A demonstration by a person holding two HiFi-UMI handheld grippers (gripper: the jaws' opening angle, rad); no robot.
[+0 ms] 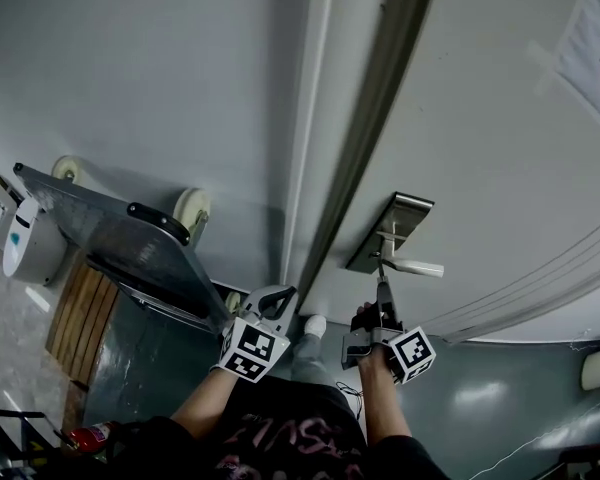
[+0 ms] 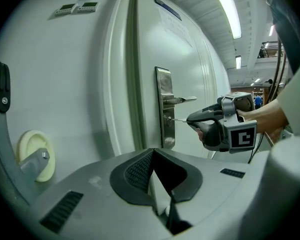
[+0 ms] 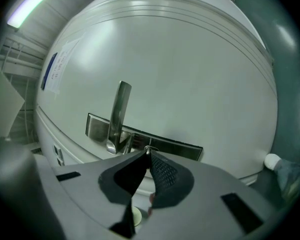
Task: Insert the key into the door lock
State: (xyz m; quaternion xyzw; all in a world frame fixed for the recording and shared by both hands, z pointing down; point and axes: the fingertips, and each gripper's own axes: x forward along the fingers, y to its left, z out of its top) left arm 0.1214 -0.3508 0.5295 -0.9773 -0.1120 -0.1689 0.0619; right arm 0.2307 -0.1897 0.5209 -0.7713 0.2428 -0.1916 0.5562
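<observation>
One key (image 2: 179,119), pinched by the right gripper (image 3: 148,154), meets the lock (image 2: 168,119); left gripper (image 2: 152,153) closed

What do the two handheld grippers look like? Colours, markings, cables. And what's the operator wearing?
Left gripper: pale grey shell, dark ribbed fingers, and a white cube with black square markers. Right gripper: darker grey pistol-like body, the same kind of marker cube, and a thin dark cable hanging below it. The person wears a black top with a reddish print.

No legible text; red print on door notice (image 1: 595,38), pink shirt lettering (image 1: 280,434), both seemingly too blurred.
</observation>
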